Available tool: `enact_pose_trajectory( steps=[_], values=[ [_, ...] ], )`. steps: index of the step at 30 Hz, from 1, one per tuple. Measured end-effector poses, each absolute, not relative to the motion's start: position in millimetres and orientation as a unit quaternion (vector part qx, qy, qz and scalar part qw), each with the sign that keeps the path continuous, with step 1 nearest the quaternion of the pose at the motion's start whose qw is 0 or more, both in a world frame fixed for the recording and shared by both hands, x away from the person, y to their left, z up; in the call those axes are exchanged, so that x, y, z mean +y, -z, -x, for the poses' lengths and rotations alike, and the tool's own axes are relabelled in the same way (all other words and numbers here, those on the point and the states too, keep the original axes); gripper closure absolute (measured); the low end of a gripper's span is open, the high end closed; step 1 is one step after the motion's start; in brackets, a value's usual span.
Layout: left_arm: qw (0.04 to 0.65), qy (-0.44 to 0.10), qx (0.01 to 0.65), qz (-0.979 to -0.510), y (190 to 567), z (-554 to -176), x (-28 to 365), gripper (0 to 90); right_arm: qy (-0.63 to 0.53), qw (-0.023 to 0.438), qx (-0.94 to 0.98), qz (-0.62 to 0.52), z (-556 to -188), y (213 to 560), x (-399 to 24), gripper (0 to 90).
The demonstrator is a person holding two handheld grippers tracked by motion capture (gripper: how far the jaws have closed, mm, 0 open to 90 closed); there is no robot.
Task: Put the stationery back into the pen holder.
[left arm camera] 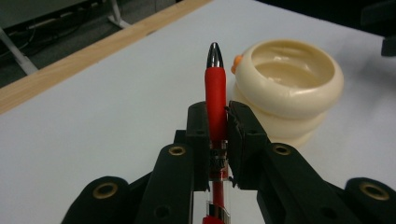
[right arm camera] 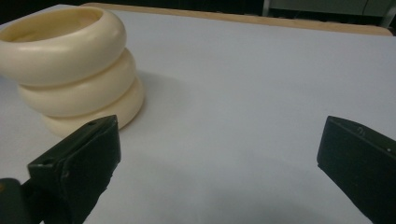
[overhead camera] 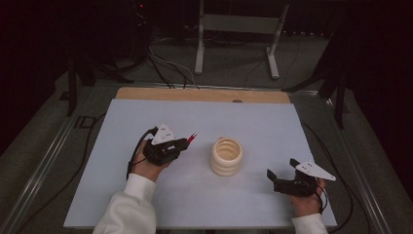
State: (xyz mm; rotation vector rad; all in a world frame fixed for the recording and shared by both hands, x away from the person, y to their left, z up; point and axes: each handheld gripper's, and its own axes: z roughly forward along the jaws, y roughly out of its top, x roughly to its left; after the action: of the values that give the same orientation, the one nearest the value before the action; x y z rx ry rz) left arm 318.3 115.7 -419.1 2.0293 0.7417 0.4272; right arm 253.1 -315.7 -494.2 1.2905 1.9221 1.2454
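Left gripper (overhead camera: 187,141) clamps a red pen (overhead camera: 192,137) between its fingers (left arm camera: 199,135), held above the pale tabletop (overhead camera: 253,122), left of center in the high view. Pen's silver tip points fwd toward a cream ribbed cup (overhead camera: 227,156), which stands upright approx. mid-tabletop, just right of the pen but apart from it. In the left gripper view the pen (left arm camera: 215,98) runs straight up between the two black fingers, tip level w/ the cup's rim (left arm camera: 292,70); a small orange bit shows at the cup's left edge. Right gripper (overhead camera: 281,174) sits low near the tabletop's front right corner, fingers (right arm camera: 84,161) spread wide w/ nothing between them, the cup (right arm camera: 70,70) off to its left. White sleeve (overhead camera: 129,207) enters at bottom left; wooden edge runs along the tabletop's far side.
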Motion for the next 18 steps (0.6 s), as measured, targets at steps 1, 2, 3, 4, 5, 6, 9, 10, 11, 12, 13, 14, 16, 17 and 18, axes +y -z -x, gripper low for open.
enact_pose_trajectory(
  steps=[1, 2, 3, 4, 5, 6, 9, 10, 11, 12, 13, 14, 16, 17, 18],
  values=[
    [0.453, -0.173, 0.300, -0.822, 419, -318, 116, 80.5, -0.461, 0.253, 0.707, -0.474, -252, 495, -315, 0.0],
    [0.453, -0.173, 0.300, -0.822, 419, -318, 116, 80.5, -0.461, 0.253, 0.707, -0.474, -252, 495, -315, 0.0],
    [0.453, -0.173, 0.300, -0.822, 419, -318, 116, 80.5, -0.461, 0.253, 0.707, -0.474, -252, 495, -315, 0.0],
    [0.460, -0.181, 0.302, -0.815, 417, -321, 114, 80.5, -0.461, 0.253, 0.707, -0.474, -252, 495, -315, 0.0],
    [0.462, -0.181, 0.304, -0.813, 416, -322, 114, 80.5, -0.460, 0.260, 0.709, -0.467, -249, 494, -312, 0.0],
    [0.463, -0.182, 0.303, -0.813, 415, -322, 113, 80.5, -0.459, 0.261, 0.710, -0.466, -249, 494, -312, 0.0],
    [0.465, -0.186, 0.301, -0.811, 413, -324, 110, 80.5, -0.459, 0.262, 0.709, -0.467, -249, 495, -313, 0.0],
    [0.465, -0.186, 0.301, -0.812, 412, -325, 109, 80.5, -0.459, 0.263, 0.708, -0.468, -249, 495, -313, 0.0],
    [0.466, -0.186, 0.300, -0.811, 412, -326, 108, 80.5, -0.460, 0.263, 0.707, -0.469, -249, 495, -314, 0.0],
    [0.465, -0.187, 0.299, -0.812, 411, -327, 107, 80.5, -0.460, 0.263, 0.707, -0.469, -249, 495, -314, 0.0],
    [0.464, -0.187, 0.299, -0.812, 411, -327, 106, 80.5, -0.459, 0.263, 0.708, -0.469, -249, 495, -315, 0.0],
    [0.464, -0.188, 0.297, -0.813, 410, -328, 105, 80.5, -0.458, 0.263, 0.708, -0.469, -249, 496, -315, 0.0],
    [0.464, -0.188, 0.296, -0.813, 409, -330, 103, 80.5, -0.457, 0.263, 0.708, -0.470, -249, 496, -315, 0.0],
    [0.464, -0.188, 0.296, -0.813, 409, -330, 103, 80.5, -0.457, 0.263, 0.708, -0.470, -249, 496, -315, 0.0],
    [0.468, -0.188, 0.297, -0.811, 408, -332, 101, 80.5, -0.457, 0.264, 0.708, -0.469, -249, 496, -315, 0.0]
  ],
)
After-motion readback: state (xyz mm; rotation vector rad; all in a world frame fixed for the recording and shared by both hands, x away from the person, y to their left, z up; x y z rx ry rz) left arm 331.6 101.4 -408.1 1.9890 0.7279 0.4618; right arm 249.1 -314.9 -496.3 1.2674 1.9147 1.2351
